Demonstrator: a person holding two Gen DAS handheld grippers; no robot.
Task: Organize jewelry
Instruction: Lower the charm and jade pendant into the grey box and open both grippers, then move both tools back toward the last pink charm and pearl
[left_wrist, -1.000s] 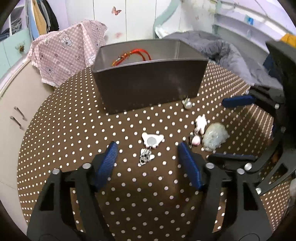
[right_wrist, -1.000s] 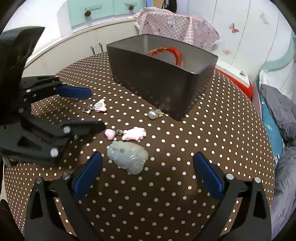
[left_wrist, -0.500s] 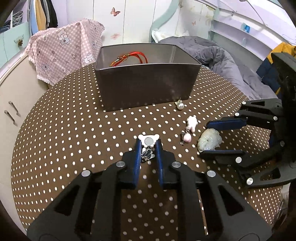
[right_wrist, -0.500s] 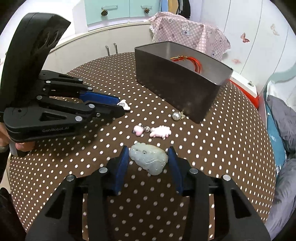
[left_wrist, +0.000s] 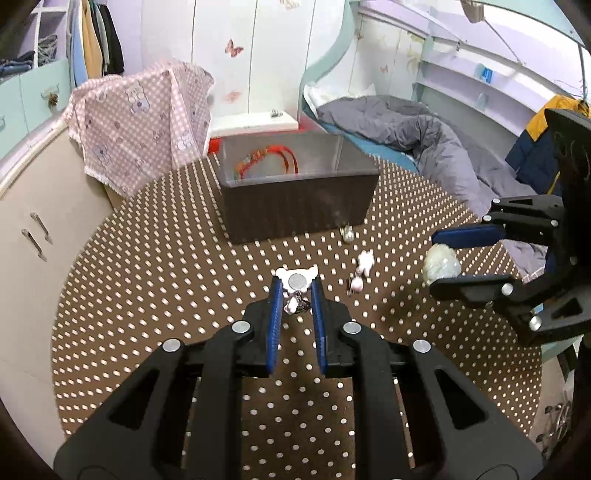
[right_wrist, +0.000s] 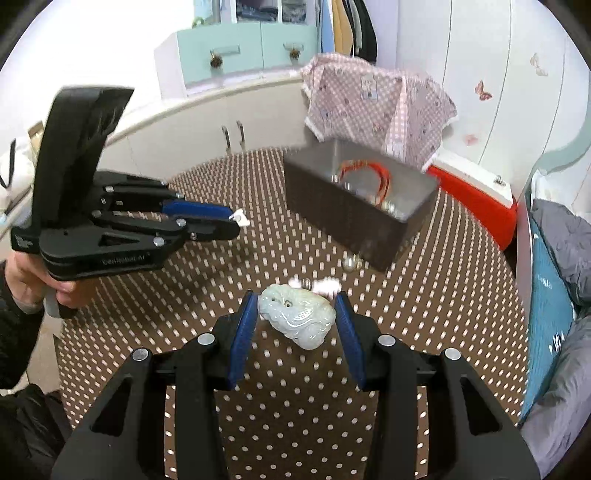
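Note:
My left gripper (left_wrist: 296, 286) is shut on a white bear-shaped charm (left_wrist: 297, 280) with a small silver pendant hanging under it, held above the dotted table. My right gripper (right_wrist: 297, 306) is shut on a pale green jade carving (right_wrist: 297, 316), also lifted. The dark grey box (left_wrist: 297, 192) stands at the far side with a red cord bracelet (left_wrist: 273, 157) inside; it also shows in the right wrist view (right_wrist: 354, 206). A pink-and-white charm (left_wrist: 362, 269) and a pearl piece (left_wrist: 347, 234) lie on the table near the box.
The round table has a brown cloth with white dots (left_wrist: 155, 258). A pink checked cloth (left_wrist: 144, 122) hangs over the counter behind. A bed with a grey duvet (left_wrist: 417, 136) lies to the right. A red stool (right_wrist: 476, 195) stands beyond the box.
Both grippers closed on their pieces and lifted them off the table: the left on the bear charm, the right on the jade carving. Both now sit higher and farther back from the box.

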